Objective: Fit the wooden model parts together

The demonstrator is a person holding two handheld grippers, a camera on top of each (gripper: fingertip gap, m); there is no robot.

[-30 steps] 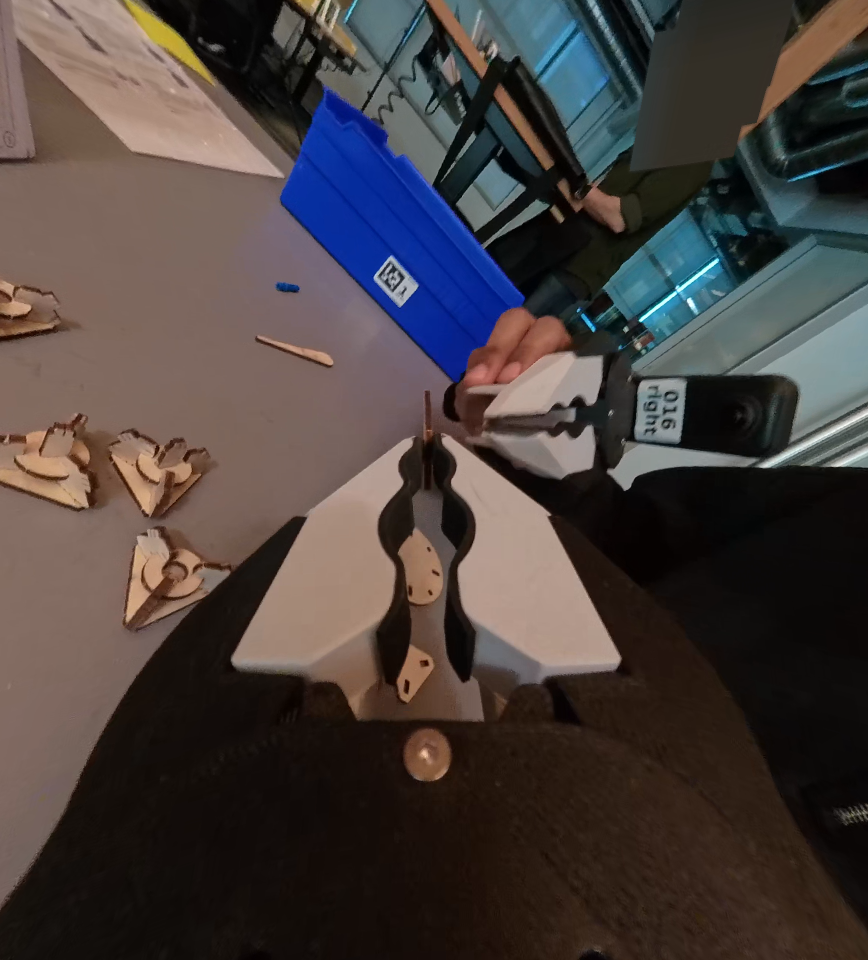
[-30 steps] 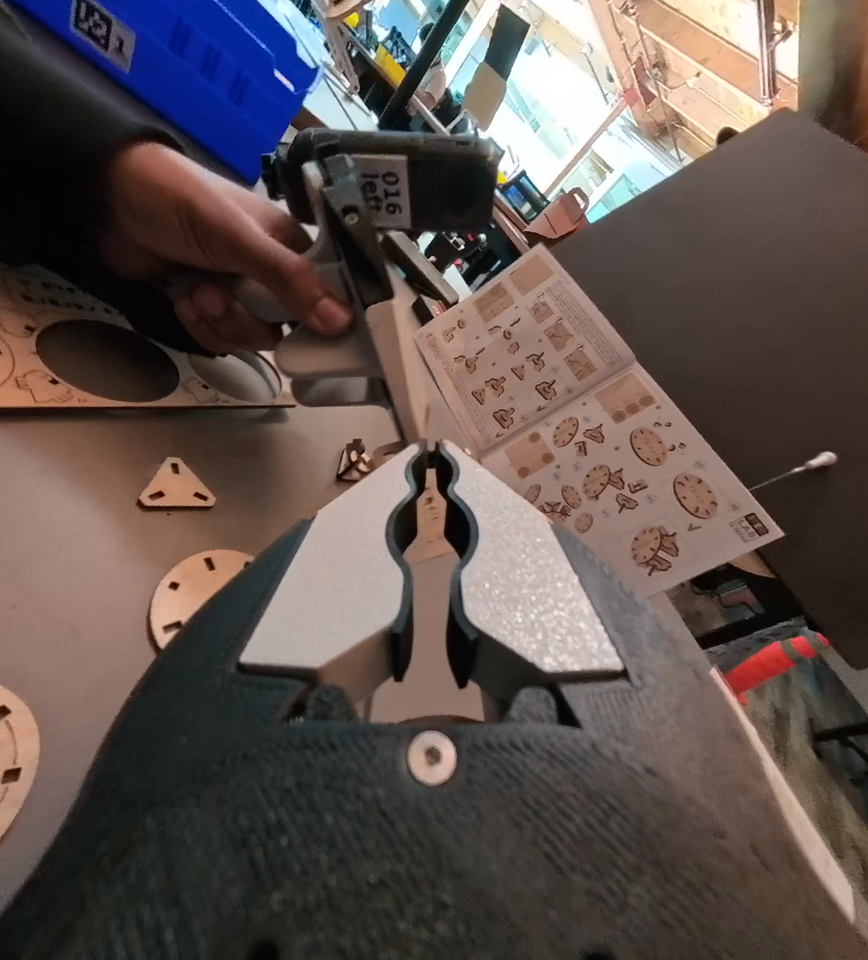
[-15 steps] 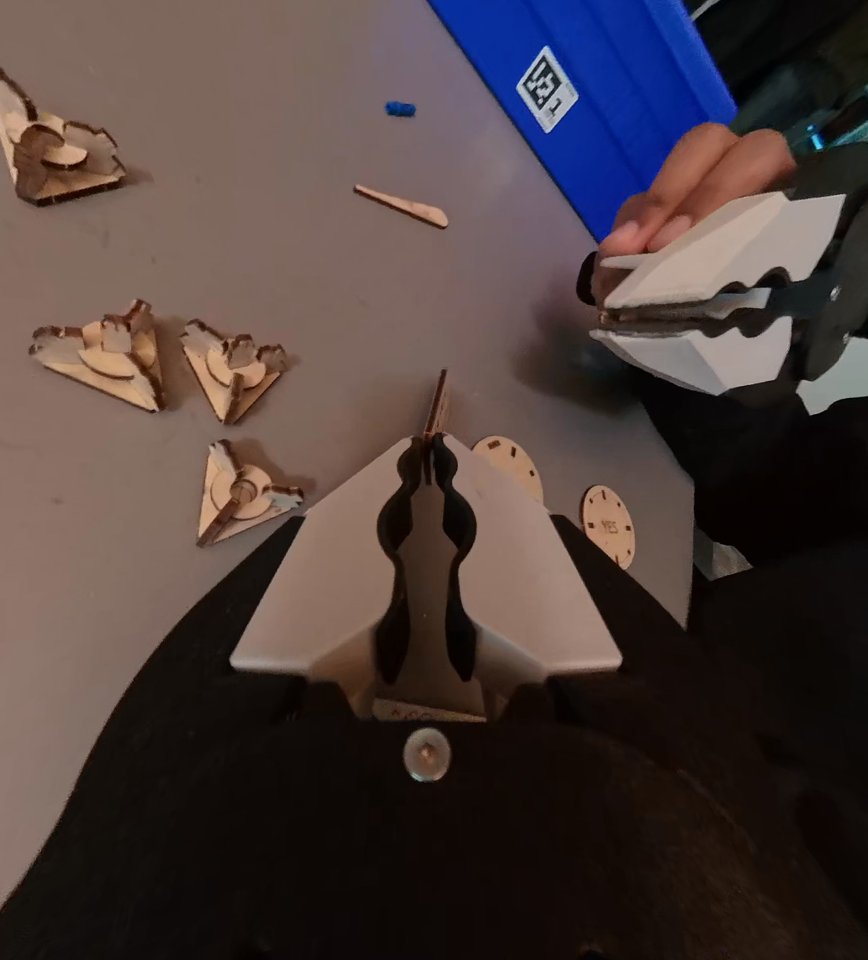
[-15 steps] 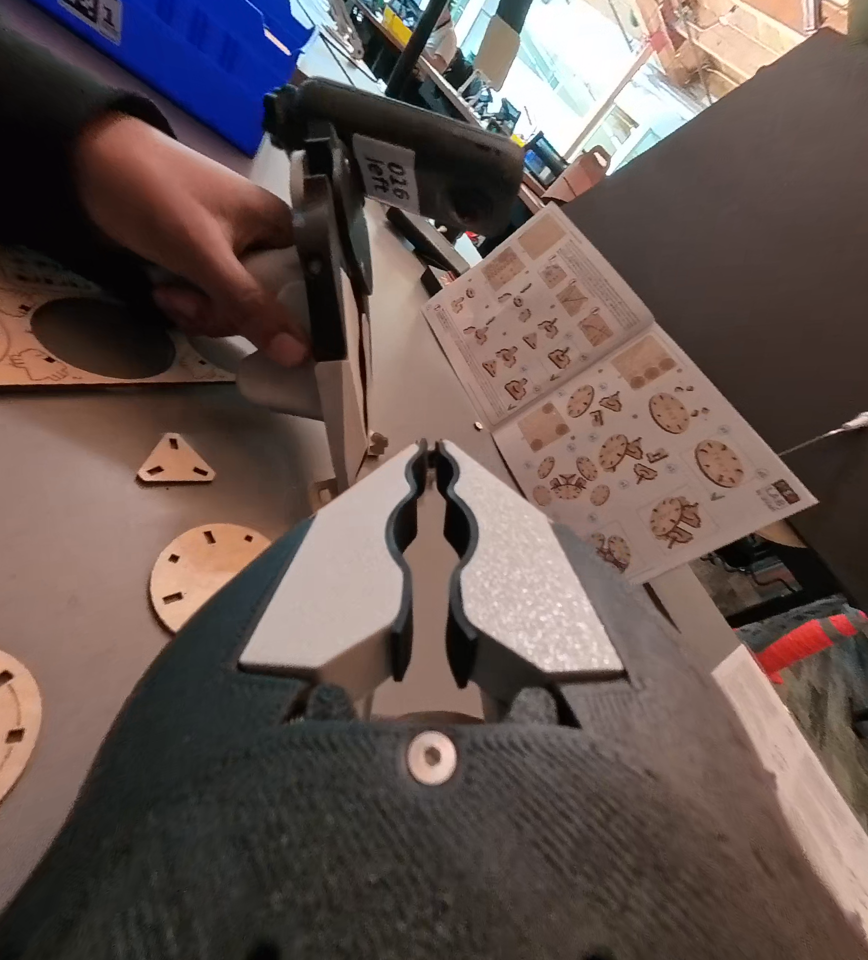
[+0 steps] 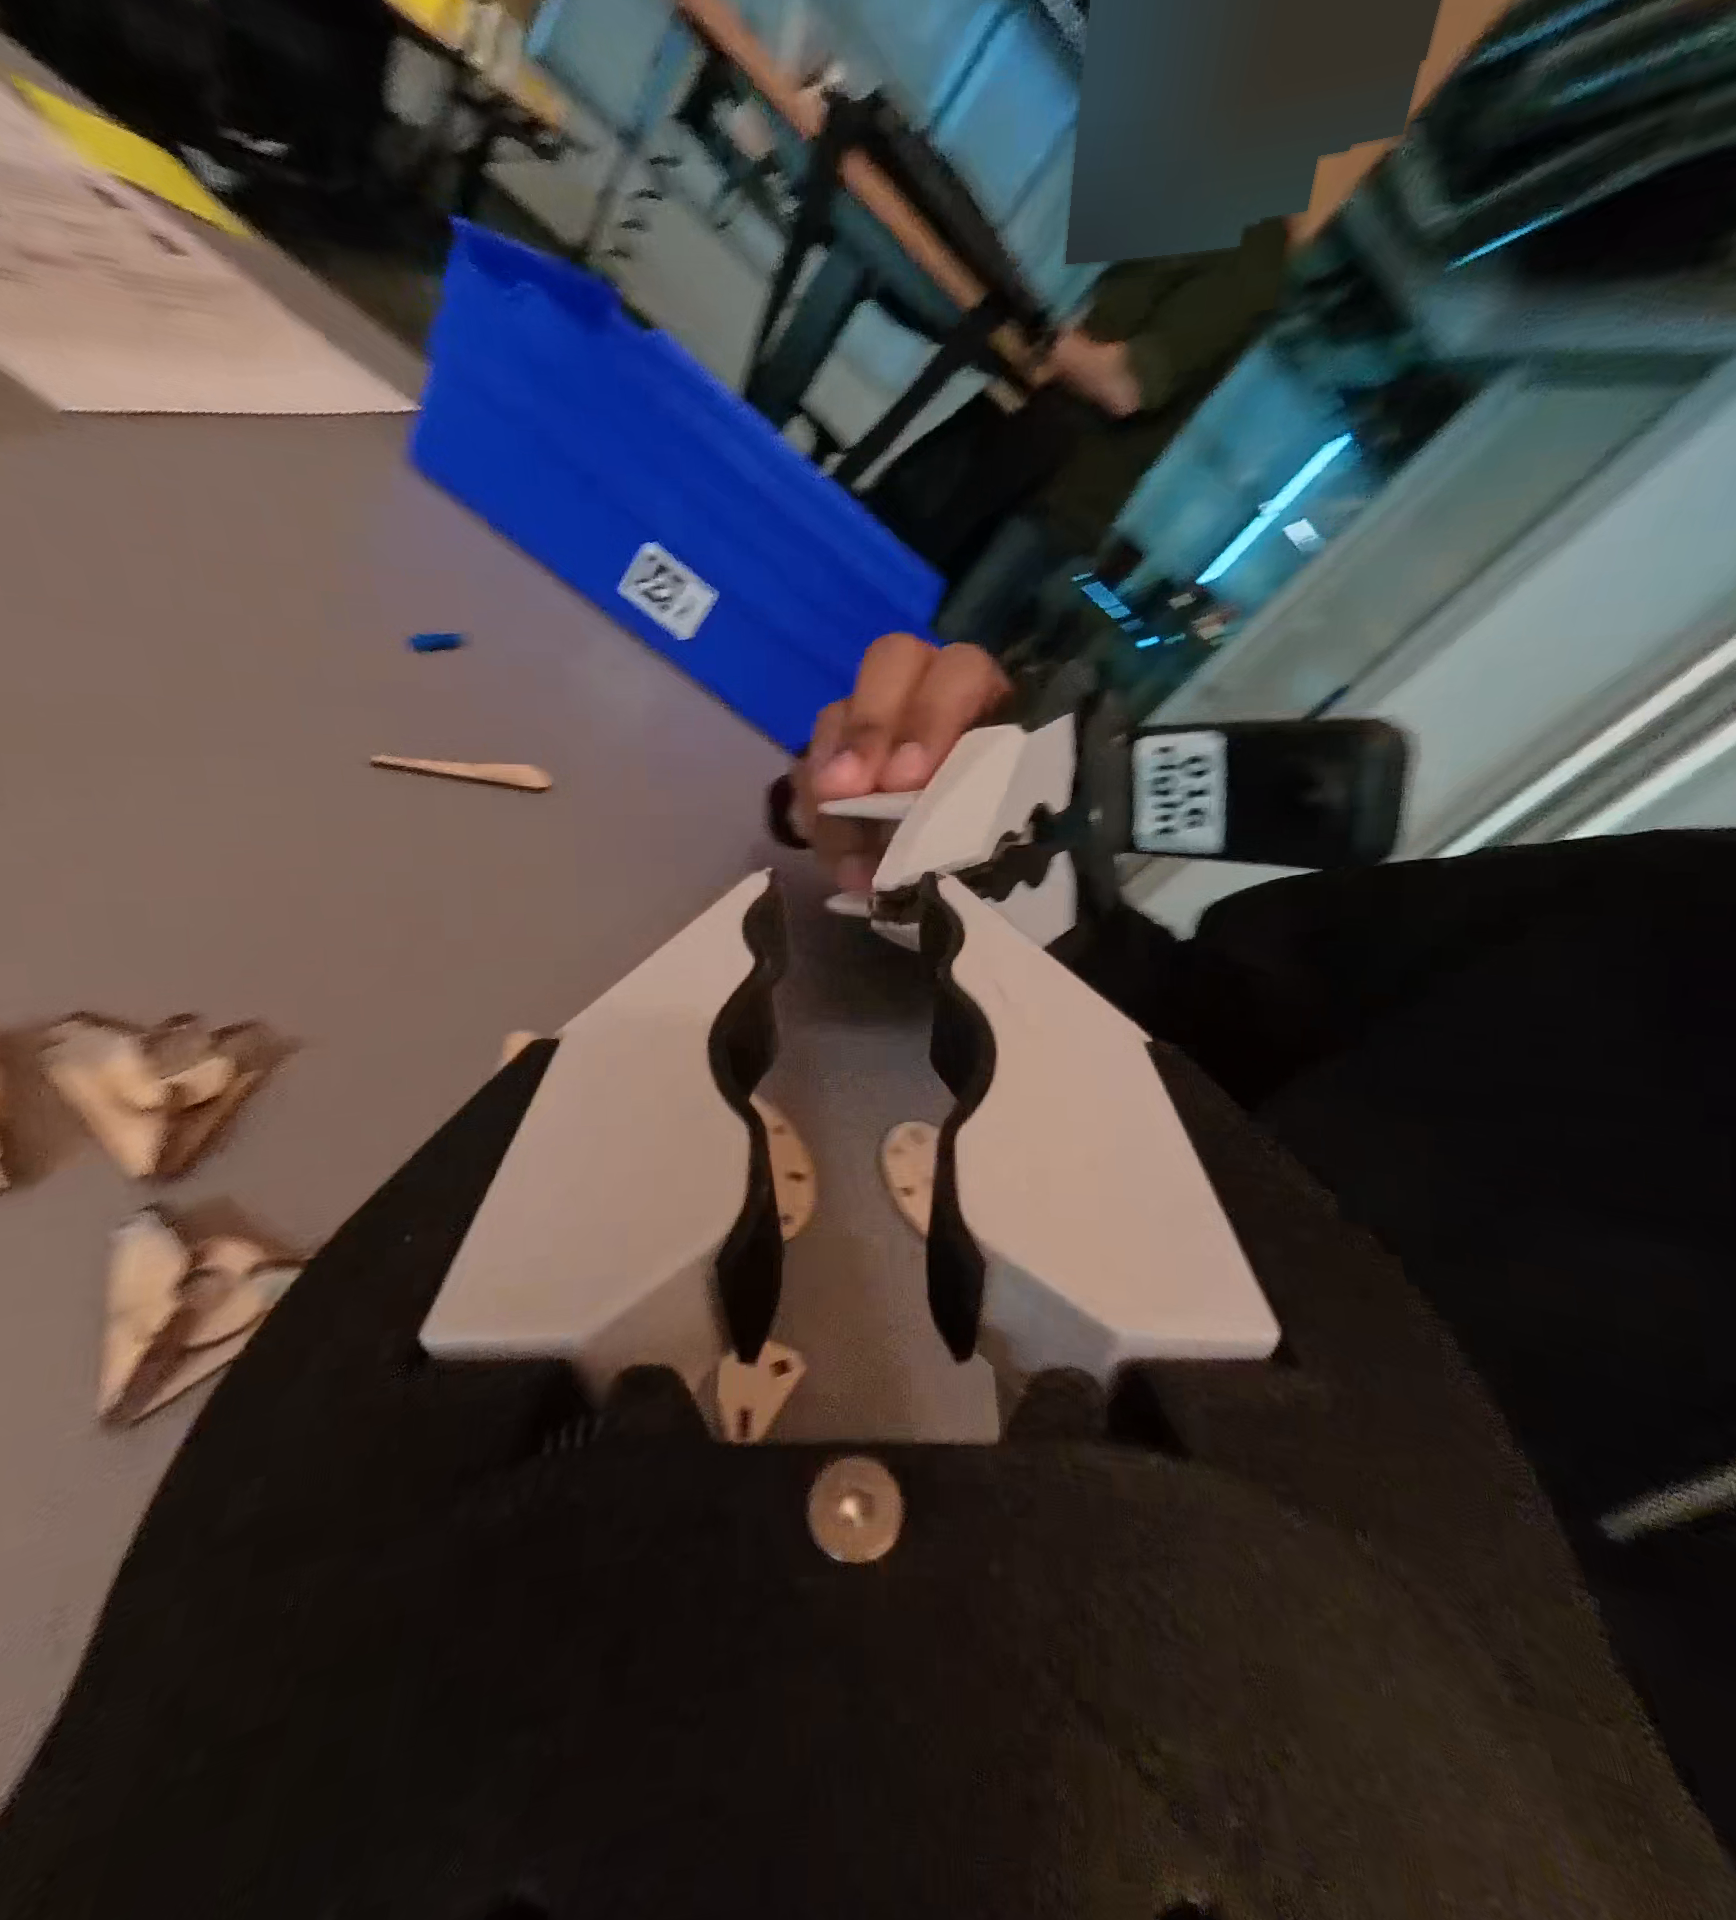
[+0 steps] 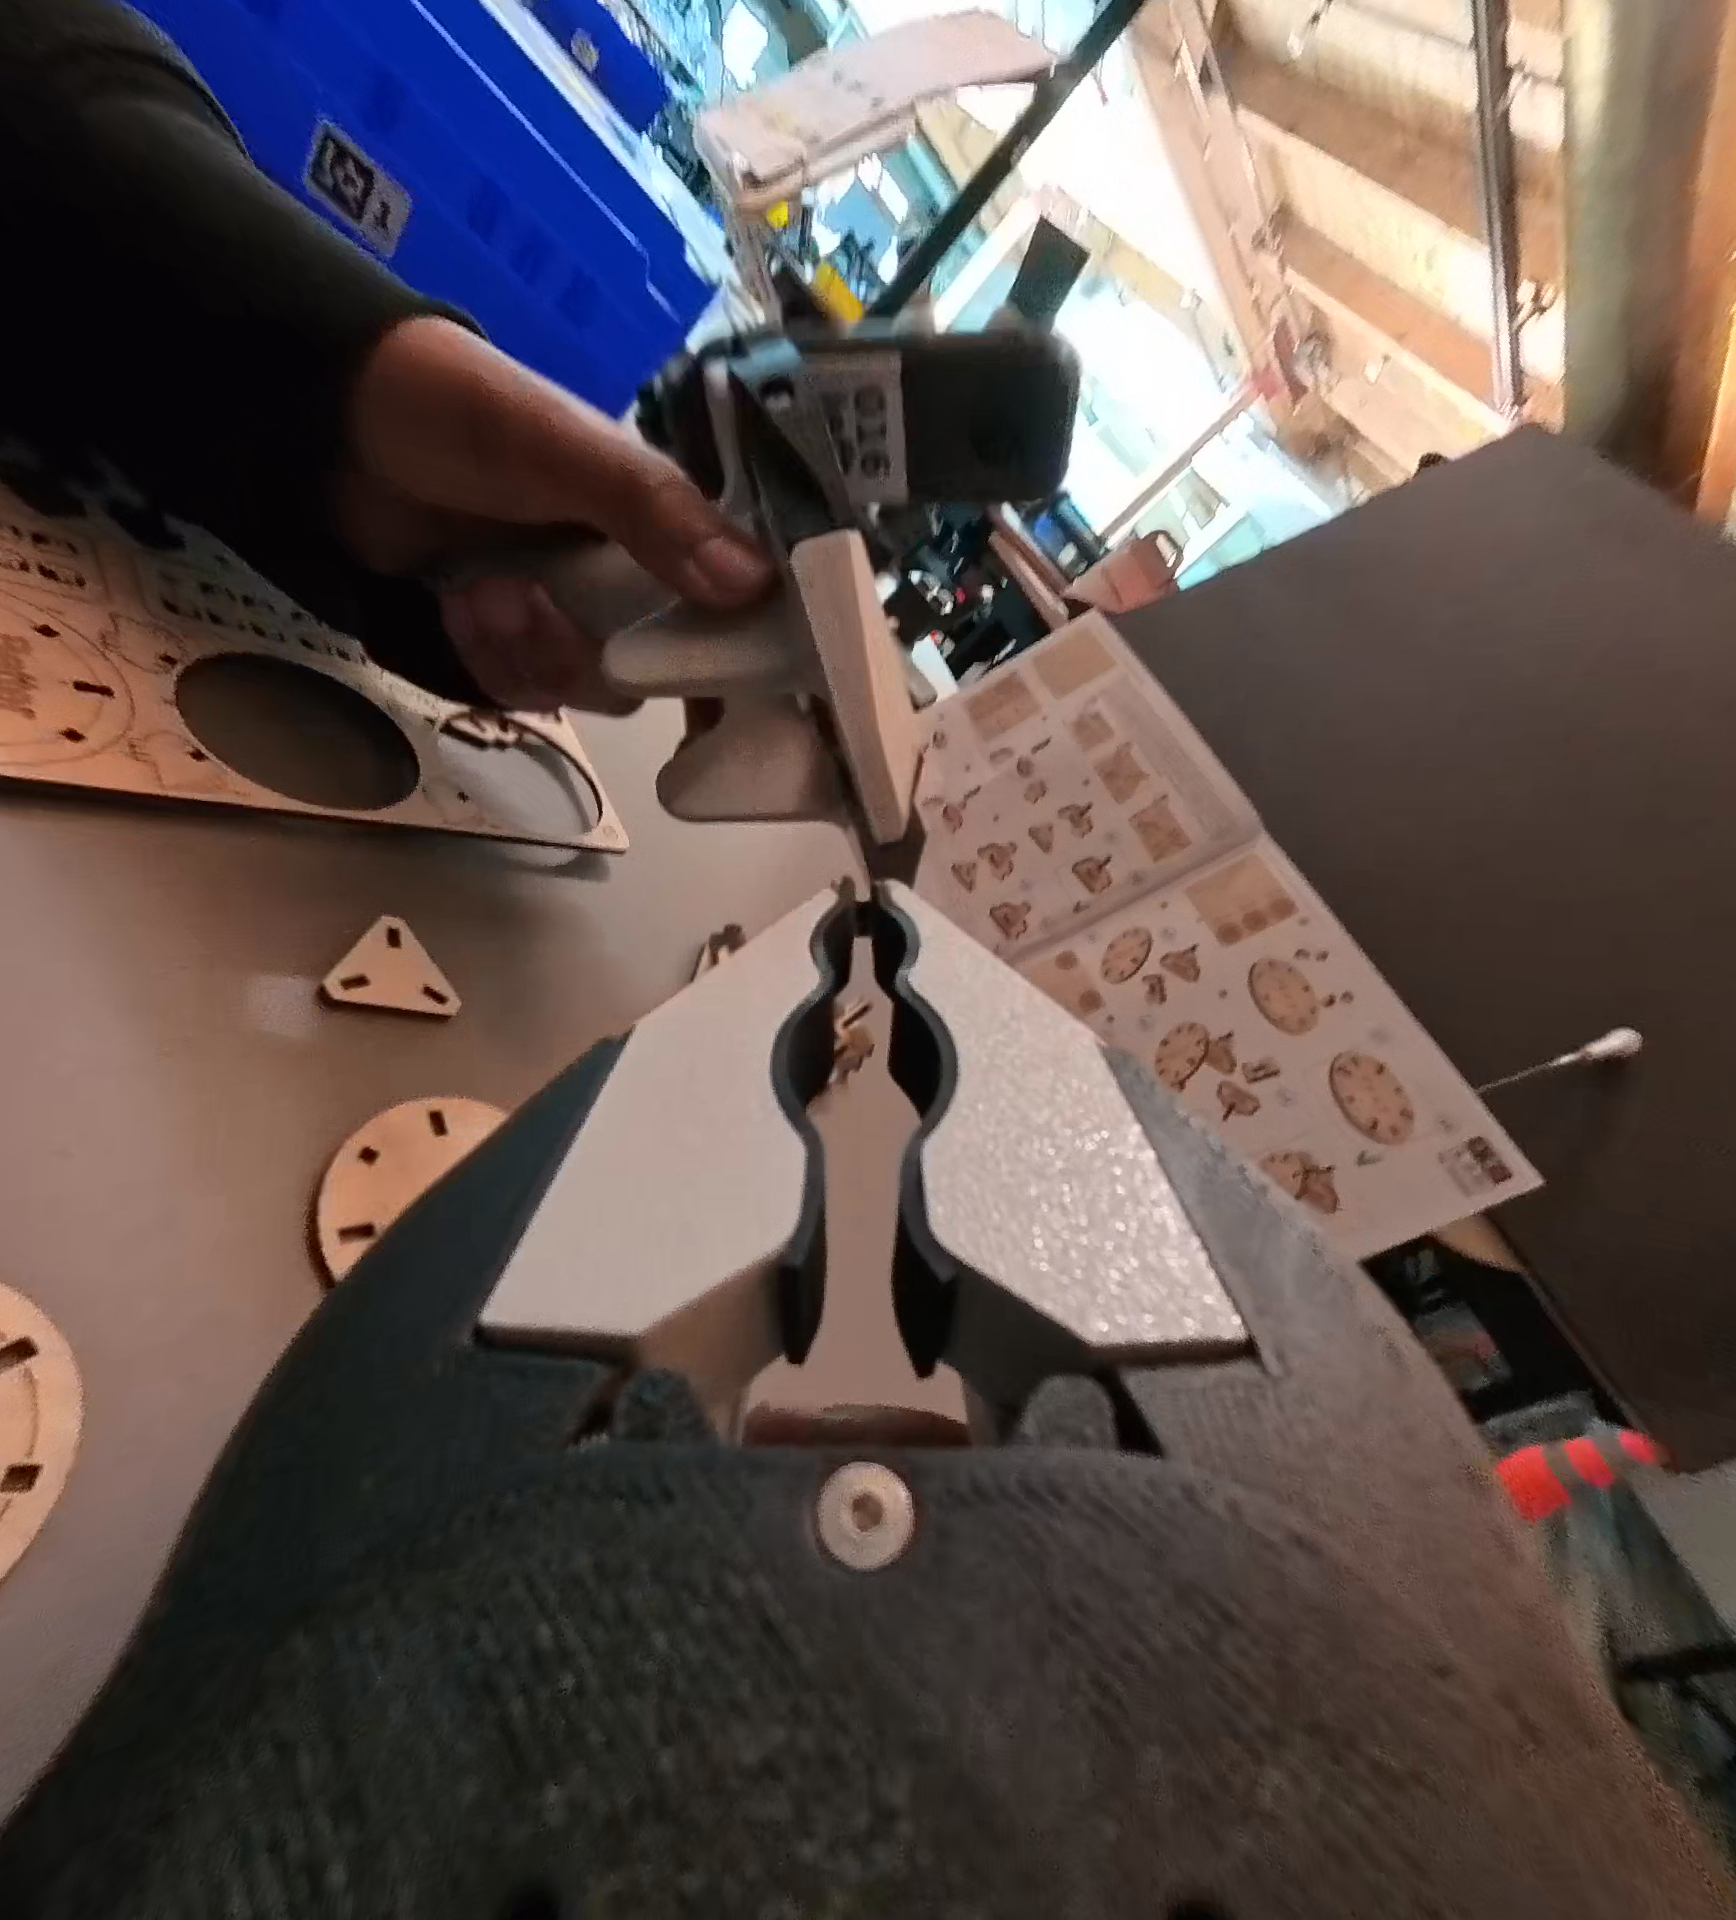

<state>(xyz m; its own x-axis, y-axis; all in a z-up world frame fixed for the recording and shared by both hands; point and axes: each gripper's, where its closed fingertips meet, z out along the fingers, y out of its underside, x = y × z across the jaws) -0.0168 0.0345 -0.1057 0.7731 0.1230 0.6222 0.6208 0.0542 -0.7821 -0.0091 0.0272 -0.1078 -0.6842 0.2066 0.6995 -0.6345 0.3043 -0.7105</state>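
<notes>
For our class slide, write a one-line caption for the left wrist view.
Open left claw above the grey table, the right claw at its tip, a blue bin behind.

Grey table (image 5: pixel 168 727). Blue bin (image 5: pixel 635 499) at 12 o'clock; blue peg (image 5: pixel 436 642) and wooden stick (image 5: pixel 464 771) at 11; assembled wooden triangles (image 5: pixel 157 1081) at 9. Cut-out wooden sheet (image 6: pixel 220 717) at 10 o'clock; triangular plate (image 6: pixel 389 971) and slotted discs (image 6: pixel 396 1174) at 9; instruction booklet (image 6: pixel 1207 966) at 2.
</notes>
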